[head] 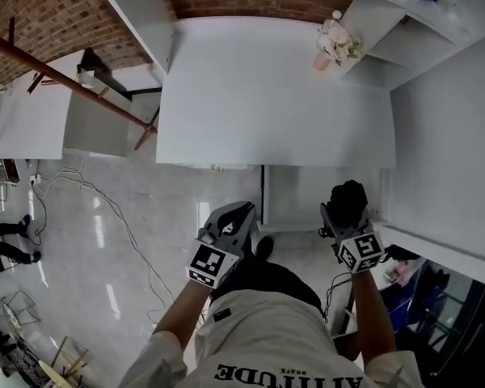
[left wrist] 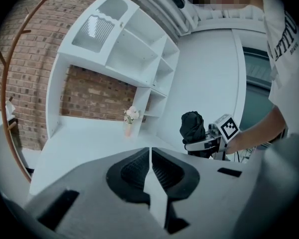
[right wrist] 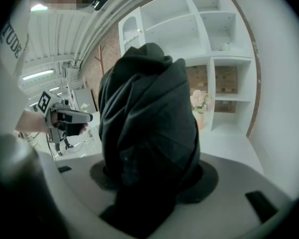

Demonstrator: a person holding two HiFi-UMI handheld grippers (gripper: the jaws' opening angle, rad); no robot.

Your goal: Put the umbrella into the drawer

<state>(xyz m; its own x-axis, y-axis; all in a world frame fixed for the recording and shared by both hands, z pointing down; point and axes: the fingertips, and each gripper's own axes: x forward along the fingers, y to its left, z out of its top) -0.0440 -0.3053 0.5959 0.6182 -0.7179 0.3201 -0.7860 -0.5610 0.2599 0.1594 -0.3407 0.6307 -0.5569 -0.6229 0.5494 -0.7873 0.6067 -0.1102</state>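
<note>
Left claw (left wrist: 150, 169): jaws pressed together, nothing between them; lower centre-left of the head view.
Right claw (head: 344, 221): clamped on the umbrella; lower centre-right.
Umbrella (right wrist: 147, 128): black, folded, upright in right claw, below the table's front edge in frame.
Table (head: 275, 95): white, upper centre.
Flowers (head: 335, 44): table's upper right corner.

A folded black umbrella (right wrist: 147, 118) filled the middle of the view, standing upright and clamped between the jaws of the right claw (right wrist: 152, 177). At the left, a hand held the left claw (right wrist: 72, 117). Behind the umbrella stood white shelves (right wrist: 209, 24) against a brick wall (right wrist: 226, 78). Pale flowers (right wrist: 199, 101) stood on a white counter (right wrist: 229, 143).
</note>
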